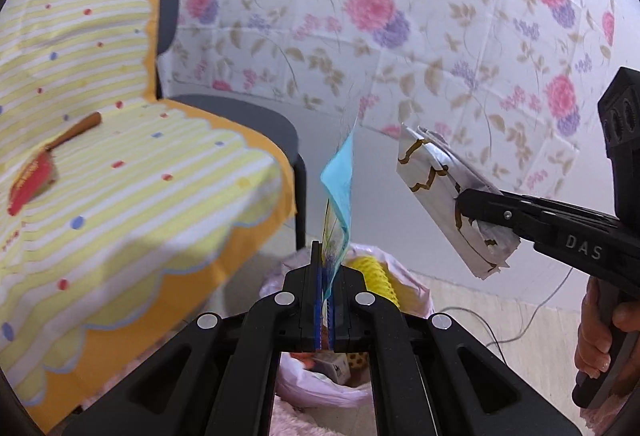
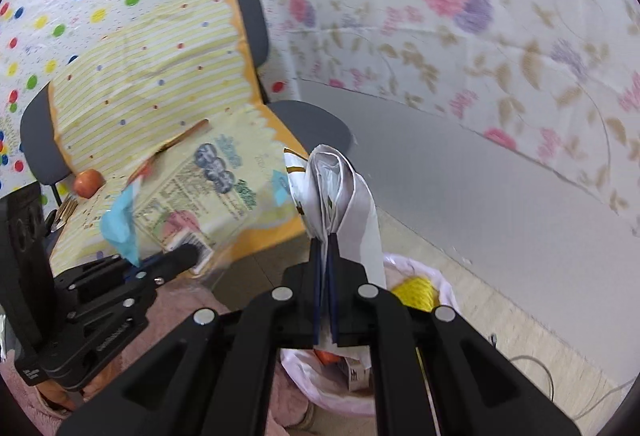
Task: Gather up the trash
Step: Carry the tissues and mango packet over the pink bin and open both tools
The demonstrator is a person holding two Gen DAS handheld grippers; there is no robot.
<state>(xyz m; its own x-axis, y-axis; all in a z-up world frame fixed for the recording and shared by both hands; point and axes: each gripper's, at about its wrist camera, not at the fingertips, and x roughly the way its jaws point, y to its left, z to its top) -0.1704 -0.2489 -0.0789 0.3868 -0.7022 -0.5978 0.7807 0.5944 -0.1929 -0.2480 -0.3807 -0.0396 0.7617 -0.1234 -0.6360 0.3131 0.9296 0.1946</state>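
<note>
My left gripper (image 1: 327, 268) is shut on a clear plastic wrapper with a light blue edge (image 1: 339, 179), held above the trash bin (image 1: 412, 292). In the right wrist view the same wrapper (image 2: 208, 191) hangs from the left gripper (image 2: 176, 260). My right gripper (image 2: 326, 248) is shut on a crumpled white and silver wrapper with brown print (image 2: 340, 187); it also shows in the left wrist view (image 1: 444, 191), held by the right gripper (image 1: 472, 207). The bin, lined with a pale pink bag (image 2: 444, 288), holds a yellow net (image 2: 416, 292) and other trash.
A grey chair (image 1: 244, 119) under a yellow striped cloth (image 1: 132, 163) stands at left, with a red packet (image 1: 32, 183) and a brown stick (image 1: 80, 125) on it. An orange fruit (image 2: 89, 183) lies on the cloth. A cable (image 1: 532, 316) lies on the floor at right.
</note>
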